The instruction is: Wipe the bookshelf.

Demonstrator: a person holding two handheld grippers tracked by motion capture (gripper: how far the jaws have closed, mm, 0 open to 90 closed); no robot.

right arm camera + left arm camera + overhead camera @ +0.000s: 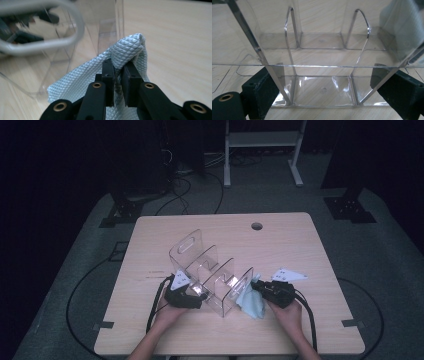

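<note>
Work in hand: wiping a clear acrylic organizer [212,275] with a pale blue cloth [248,301].
Organizer: stands mid-desk [310,320], running from 11 o'clock to 5 o'clock in the high view, its dividers upright.
Left gripper [186,296]: at the organizer's 7 o'clock side; its fingers [265,92] stand wide, one on each side of the tray's near end, apparently bracing it. Whether the pads truly press on the walls is hard to tell.
Right gripper [118,82]: at the end panel, 4 o'clock of the organizer; its fingers are nearly together, pinching a fold of the cloth.
Cloth: bunched above the right fingers, hanging against the handle-slotted end panel [37,27].
Doing it well: likely keep the left brace firm so the light tray cannot slide, press the cloth flat to the panel, and sweep in overlapping strokes.
Risk: a loose pinch may let the cloth slip; hard pushing could tip the tray.
</note>
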